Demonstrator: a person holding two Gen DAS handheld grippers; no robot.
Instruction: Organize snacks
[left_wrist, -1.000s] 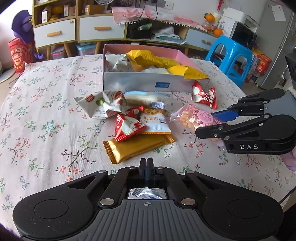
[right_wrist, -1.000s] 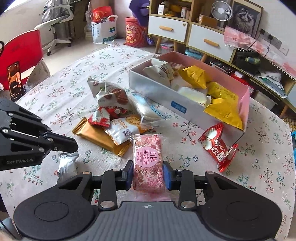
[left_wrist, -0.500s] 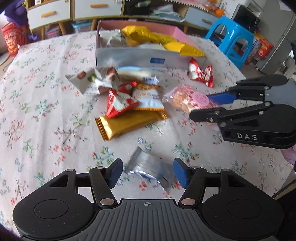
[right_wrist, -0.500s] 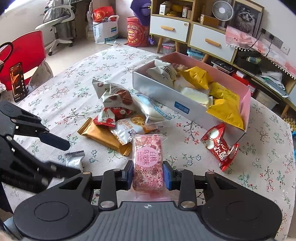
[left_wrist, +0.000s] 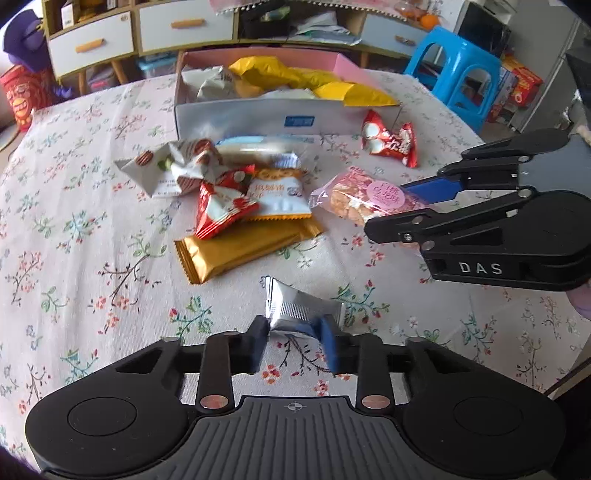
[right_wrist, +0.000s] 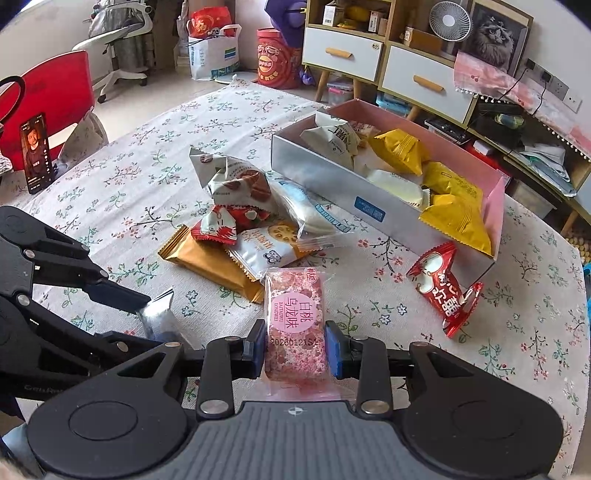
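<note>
"DAS" on the right gripper (left_wrist: 402, 210) body, "20260121S4" and "BAITAOWU LONGWEI" on the pink snack packet (right_wrist: 296, 325)

Three yellow packets (right_wrist: 452, 218) are lying in one box (right_wrist: 332, 184) — alongside two pale wrappers (right_wrist: 334, 138). Two red-and-white candies (left_wrist: 389, 142) are sitting on the cloth. One gold bar (left_wrist: 240, 249), one pink packet (right_wrist: 297, 325) and one silver packet (left_wrist: 295, 310) are showing — plus three more pale wrappers (left_wrist: 173, 166) piled up.
</note>
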